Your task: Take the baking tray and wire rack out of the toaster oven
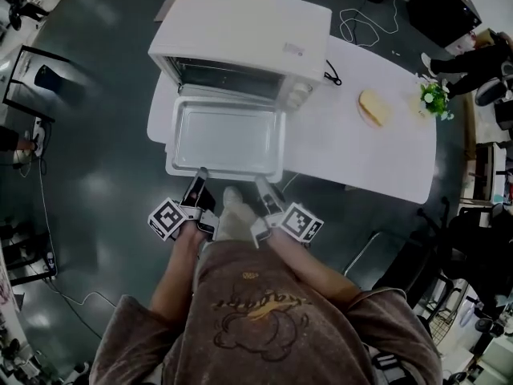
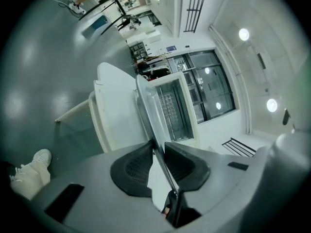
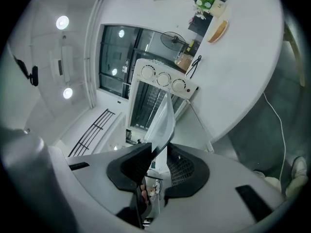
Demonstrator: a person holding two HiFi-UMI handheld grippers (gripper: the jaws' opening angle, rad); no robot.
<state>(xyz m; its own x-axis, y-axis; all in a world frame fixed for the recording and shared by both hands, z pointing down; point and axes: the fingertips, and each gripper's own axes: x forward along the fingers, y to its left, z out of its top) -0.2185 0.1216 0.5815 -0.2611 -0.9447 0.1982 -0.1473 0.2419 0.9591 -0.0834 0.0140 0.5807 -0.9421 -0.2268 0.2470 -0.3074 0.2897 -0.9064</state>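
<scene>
Baking tray (image 1: 226,139) lies level in front of the white toaster oven (image 1: 248,34), its far edge at the oven's open mouth at 12 o'clock. The left gripper (image 1: 197,184) has its jaws clamped on the tray's near rim at about 7 o'clock. The right gripper (image 1: 264,189) has its jaws clamped on the same rim at about 5 o'clock. In each gripper view the thin metal rim runs between the dark pads. A faint grid inside the oven mouth looks like the wire rack (image 2: 171,108). The oven stands on a white counter (image 1: 361,155). At the oven's 3 o'clock lie a piece of bread (image 1: 374,107) and a small green plant (image 1: 434,97).
</scene>
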